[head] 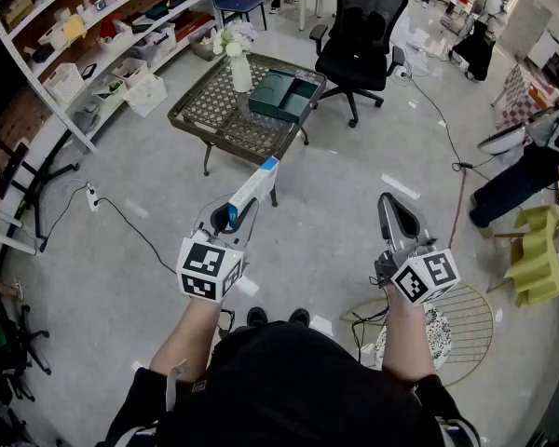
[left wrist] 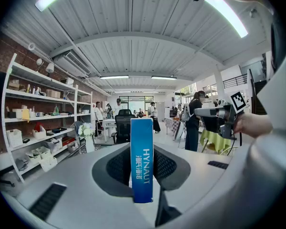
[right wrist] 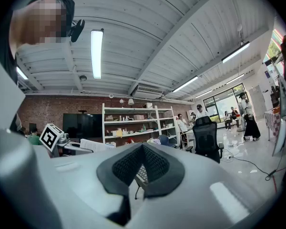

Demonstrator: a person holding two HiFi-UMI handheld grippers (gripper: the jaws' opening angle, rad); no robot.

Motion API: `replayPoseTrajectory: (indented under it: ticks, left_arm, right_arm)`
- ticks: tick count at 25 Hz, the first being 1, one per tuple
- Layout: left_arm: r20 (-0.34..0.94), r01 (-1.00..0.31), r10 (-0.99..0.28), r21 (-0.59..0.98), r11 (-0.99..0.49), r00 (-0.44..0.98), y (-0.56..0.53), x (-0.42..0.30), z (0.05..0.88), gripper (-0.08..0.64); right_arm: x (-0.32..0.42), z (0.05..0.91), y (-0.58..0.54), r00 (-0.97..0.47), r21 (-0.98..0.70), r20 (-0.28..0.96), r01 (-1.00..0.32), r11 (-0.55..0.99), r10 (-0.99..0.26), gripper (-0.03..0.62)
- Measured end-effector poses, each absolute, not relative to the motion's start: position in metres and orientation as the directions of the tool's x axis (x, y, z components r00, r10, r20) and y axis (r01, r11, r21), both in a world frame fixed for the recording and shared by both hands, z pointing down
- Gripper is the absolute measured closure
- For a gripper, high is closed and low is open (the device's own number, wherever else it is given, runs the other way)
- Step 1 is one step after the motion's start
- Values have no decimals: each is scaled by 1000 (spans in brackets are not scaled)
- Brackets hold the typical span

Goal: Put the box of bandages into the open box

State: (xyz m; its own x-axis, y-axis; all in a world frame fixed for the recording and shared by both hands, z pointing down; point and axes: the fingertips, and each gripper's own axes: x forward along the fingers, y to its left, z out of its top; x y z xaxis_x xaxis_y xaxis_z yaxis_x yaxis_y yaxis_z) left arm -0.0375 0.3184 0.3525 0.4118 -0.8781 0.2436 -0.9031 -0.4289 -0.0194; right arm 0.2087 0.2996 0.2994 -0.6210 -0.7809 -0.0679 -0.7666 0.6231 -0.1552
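The left claw pinches the box of bandages — a narrow blue-and-white carton standing on end between its pads, held over the floor on the person's side of the surface and not yet over it. On that surface the open box, dark teal, lies near the right edge, with a white vase of flowers just beside it to the left. The right claw is pressed together with nothing in it — well apart from the surface, on its near right. A black office chair stands just beyond the surface.
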Motion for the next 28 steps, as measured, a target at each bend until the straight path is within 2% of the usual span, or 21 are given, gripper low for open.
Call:
replayPoseTrajectory:
  ticks: [15,20,28]
  left_arm:
    - [245,-915,-887,0,-403,391,322,-10,350,482]
    - [235,-922,-896,-6,-388,376,326,-7,347,482]
    - [228,-923,-898,9,-385,376,307,-7,354,482]
  right_arm:
    - [244,302,313,-625,-163,-81,-760,629,-776,585]
    - [247,303,331,-666,-146,-90,-726,672,-740,584]
    - [245,310,313,-679,-198,-94,-704,682,-728,583]
